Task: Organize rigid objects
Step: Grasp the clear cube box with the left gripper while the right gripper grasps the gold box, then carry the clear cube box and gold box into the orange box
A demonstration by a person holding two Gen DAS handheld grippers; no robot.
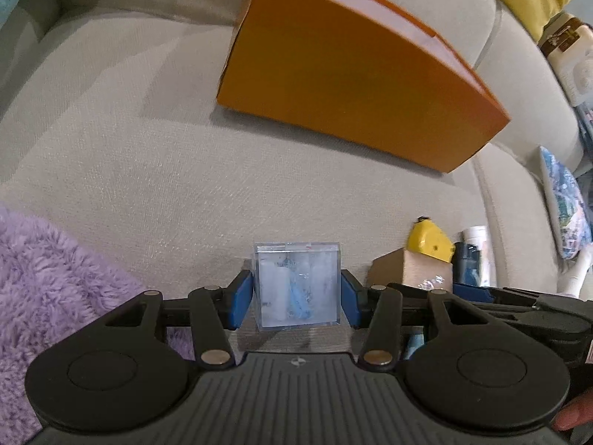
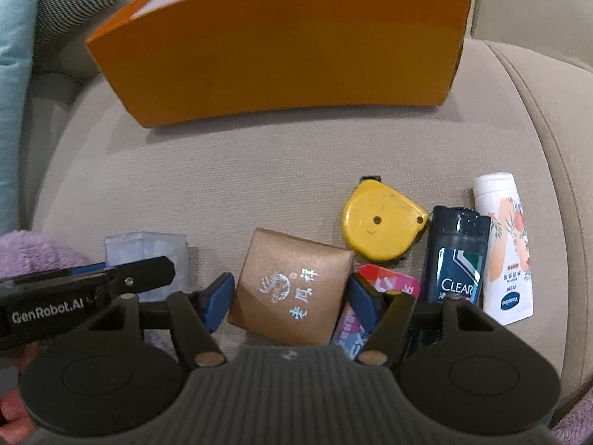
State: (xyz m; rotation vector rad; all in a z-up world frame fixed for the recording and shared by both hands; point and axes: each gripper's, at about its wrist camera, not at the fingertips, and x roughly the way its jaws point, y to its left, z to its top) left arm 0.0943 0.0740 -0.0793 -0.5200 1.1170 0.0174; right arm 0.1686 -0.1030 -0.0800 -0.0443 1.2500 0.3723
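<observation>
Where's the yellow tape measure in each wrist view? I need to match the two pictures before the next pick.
Left wrist: the yellow tape measure is at lower right, partly hidden behind the brown box.
Right wrist: the tape measure is right of centre, fully shown, lying flat just beyond the brown box's far right corner, left of the dark bottle.
Shared landmark: the orange box farther back on the sofa.

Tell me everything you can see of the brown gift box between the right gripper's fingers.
The brown gift box is a squarish cardboard-looking box with a matte, faintly shimmering lid printed with a silver emblem and Chinese characters. It lies closed and flat on the beige sofa cushion, turned slightly askew. The right gripper straddles it, blue pads at both sides; contact isn't clear. A red tin sits by its right edge, a yellow tape measure beyond.
</observation>
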